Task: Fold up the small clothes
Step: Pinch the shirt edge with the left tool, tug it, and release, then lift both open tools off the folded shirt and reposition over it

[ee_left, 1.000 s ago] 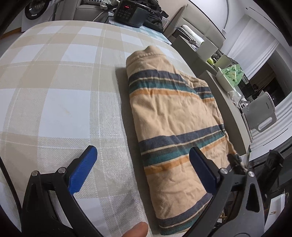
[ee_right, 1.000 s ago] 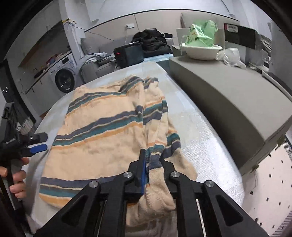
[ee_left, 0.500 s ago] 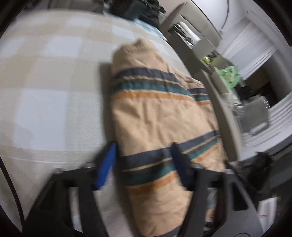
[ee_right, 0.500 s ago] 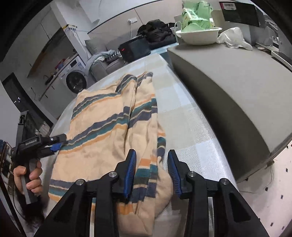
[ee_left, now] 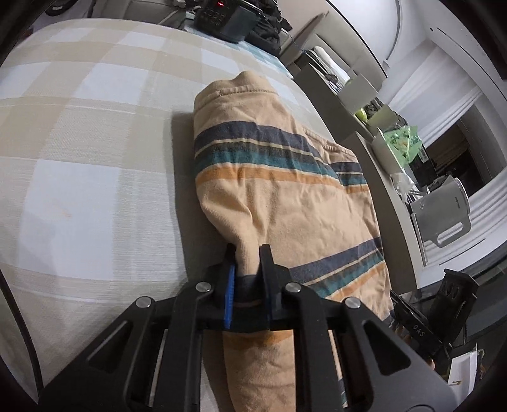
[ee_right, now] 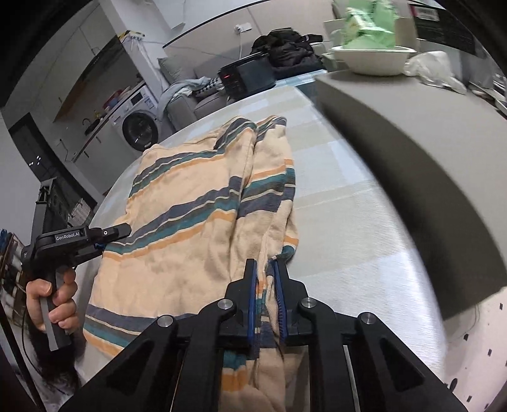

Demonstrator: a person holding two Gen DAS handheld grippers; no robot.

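A small peach shirt (ee_left: 285,196) with navy, teal and orange stripes lies on the checked tablecloth (ee_left: 95,158). It also shows in the right wrist view (ee_right: 196,222). My left gripper (ee_left: 247,266) is shut on the shirt's left edge, pinching up a fold. My right gripper (ee_right: 264,279) is shut on the shirt's folded right edge near the table's front. The left gripper (ee_right: 104,237) shows in the right wrist view at the shirt's far left side.
A grey counter (ee_right: 412,142) runs along the table's right side, with a white bowl (ee_right: 370,58) on it. A black device (ee_left: 221,19) stands at the table's far end. A washing machine (ee_right: 139,126) stands in the background.
My left gripper moved right onto the shirt's edge and shut on it. My right gripper let go of the sleeve, opened, then shut again on the folded right edge.
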